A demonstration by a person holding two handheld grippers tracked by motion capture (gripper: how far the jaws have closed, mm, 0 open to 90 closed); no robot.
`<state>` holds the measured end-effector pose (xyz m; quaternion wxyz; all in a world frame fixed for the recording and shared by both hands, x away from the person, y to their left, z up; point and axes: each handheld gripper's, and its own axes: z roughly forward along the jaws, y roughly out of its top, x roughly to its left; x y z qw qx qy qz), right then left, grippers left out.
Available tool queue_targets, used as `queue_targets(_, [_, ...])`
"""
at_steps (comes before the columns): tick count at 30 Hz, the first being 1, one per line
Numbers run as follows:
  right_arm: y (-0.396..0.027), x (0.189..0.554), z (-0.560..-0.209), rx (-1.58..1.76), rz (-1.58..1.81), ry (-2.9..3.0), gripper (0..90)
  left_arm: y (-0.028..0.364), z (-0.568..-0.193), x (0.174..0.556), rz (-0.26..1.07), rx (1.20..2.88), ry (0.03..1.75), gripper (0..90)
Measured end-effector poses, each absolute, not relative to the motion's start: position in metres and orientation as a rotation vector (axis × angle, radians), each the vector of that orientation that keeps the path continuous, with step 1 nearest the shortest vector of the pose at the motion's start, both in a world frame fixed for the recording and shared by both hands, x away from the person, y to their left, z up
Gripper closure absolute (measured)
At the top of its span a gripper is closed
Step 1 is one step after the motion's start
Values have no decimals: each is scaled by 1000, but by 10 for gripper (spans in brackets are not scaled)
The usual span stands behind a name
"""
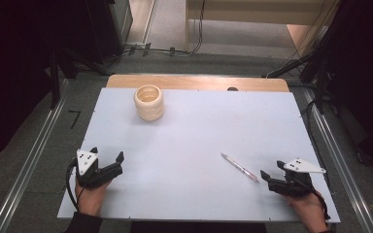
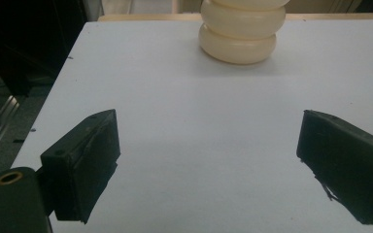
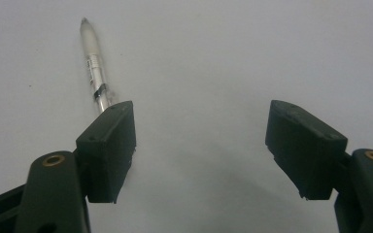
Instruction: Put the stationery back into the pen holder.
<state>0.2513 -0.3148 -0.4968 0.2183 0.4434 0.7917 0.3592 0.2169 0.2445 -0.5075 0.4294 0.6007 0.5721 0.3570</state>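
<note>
Dim, soft overhead light; table (image 1: 199, 145) evenly lit, surroundings near black. Gripper views grainy, faint shadows under jaws.

White table (image 1: 194, 145) with a wooden far edge; grey floor (image 1: 39, 136) around it, metal rails (image 1: 26, 170) either side, cables (image 1: 165, 50) beyond, dark surroundings.

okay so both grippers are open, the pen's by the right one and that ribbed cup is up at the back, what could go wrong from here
1. The pen lies flat on the smooth white table beside the right gripper, off to one side of its open jaws. Closing as aimed would probably miss it or nudge it into rolling.

2. The cup stands upright, far ahead of the left gripper. Its ribbed, rounded sides could slip or tip if pinched off-centre.
</note>
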Motion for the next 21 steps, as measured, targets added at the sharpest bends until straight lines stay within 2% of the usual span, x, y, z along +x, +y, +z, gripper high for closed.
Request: queue_targets(21, [-287, 260, -498, 1134, 1007, 2273, 295, 244, -508, 217, 890, 1506, 1430, 91])
